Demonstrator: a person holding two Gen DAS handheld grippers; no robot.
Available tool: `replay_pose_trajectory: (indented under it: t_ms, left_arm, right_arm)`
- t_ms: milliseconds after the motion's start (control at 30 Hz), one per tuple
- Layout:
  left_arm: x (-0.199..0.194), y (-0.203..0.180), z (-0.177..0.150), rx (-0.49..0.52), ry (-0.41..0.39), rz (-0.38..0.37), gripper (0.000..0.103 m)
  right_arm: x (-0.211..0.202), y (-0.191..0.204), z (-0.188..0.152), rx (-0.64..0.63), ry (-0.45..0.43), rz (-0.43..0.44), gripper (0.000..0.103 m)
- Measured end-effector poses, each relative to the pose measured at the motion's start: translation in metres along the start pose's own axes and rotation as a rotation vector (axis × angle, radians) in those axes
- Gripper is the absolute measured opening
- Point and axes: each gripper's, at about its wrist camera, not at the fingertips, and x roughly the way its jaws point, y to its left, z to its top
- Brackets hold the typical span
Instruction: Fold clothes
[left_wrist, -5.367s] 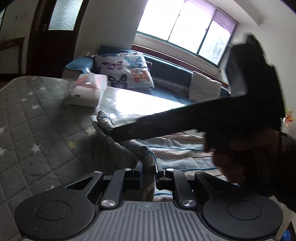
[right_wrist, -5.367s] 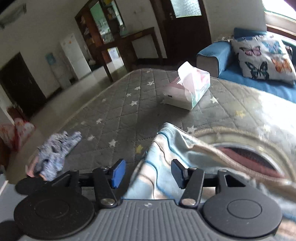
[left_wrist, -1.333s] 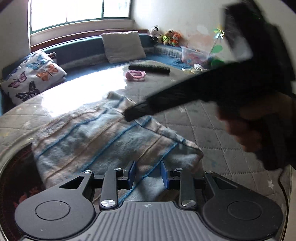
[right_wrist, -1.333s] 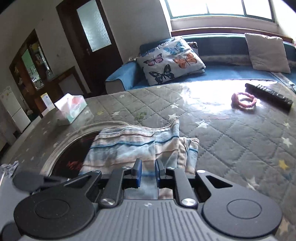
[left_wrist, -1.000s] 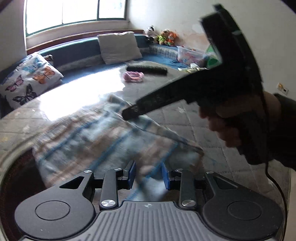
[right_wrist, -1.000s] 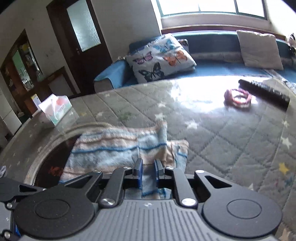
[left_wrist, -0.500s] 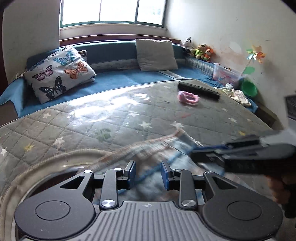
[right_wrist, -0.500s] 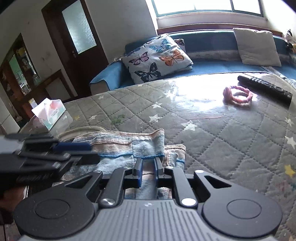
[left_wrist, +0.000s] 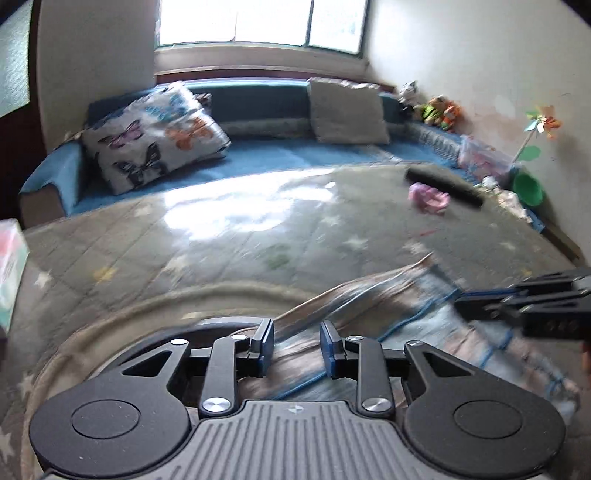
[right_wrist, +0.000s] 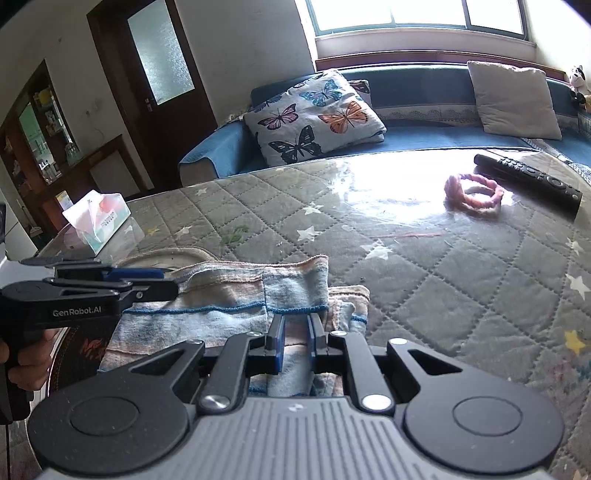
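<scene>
- Since earlier, the left claw (left_wrist: 294, 341) has swung leftward, jaws parted over the striped garment (left_wrist: 388, 314).
- Right claw (right_wrist: 294, 341) pinches the garment's folded edge.

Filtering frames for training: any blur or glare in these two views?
Left wrist view: motion-smeared; striped garment and pink hair tie lack sharp edges, window glare washes the tabletop. Right wrist view: sharp, remote buttons visible, glare patch near the hair tie, fisheye-bent edges.
</scene>
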Motion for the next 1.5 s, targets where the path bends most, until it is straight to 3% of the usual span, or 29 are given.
replay_pose_trajectory:
  t_ms: [167,433,567,700,800,1100,1267,1500]
  left_arm:
    - [-0.004,0.005,0.000,-0.023,-0.002,0.017,0.026]
    - [-0.029,-0.015,-0.015,0.076,-0.015,0.024,0.026]
    - [-0.028,-0.017,-0.025,0.092,0.007,0.048,0.027]
    - [-0.032,-0.015,-0.031,0.076,0.014,0.055,0.026]
    - [-0.043,-0.017,-0.034,0.081,0.003,0.048,0.030]
    - [-0.069,-0.023,-0.051,0.061,0.010,0.028,0.034]
    - [-0.081,-0.022,-0.057,0.033,0.012,0.041,0.034]
    - [-0.095,-0.018,-0.065,-0.011,0.001,0.060,0.034]
  right_arm:
    - [-0.003,0.003,0.000,-0.017,-0.005,-0.007,0.013]
    - [-0.036,0.030,-0.009,-0.113,-0.052,0.022,0.014]
    - [-0.043,0.048,-0.024,-0.187,-0.010,0.064,0.019]
    - [-0.041,0.060,-0.044,-0.262,0.035,0.022,0.024]
    - [-0.052,0.071,-0.052,-0.303,0.018,0.020,0.028]
    - [-0.063,0.113,-0.083,-0.419,0.027,0.093,0.042]
    - [-0.062,0.130,-0.100,-0.503,0.022,0.056,0.043]
    - [-0.072,0.152,-0.103,-0.547,-0.006,0.122,0.048]
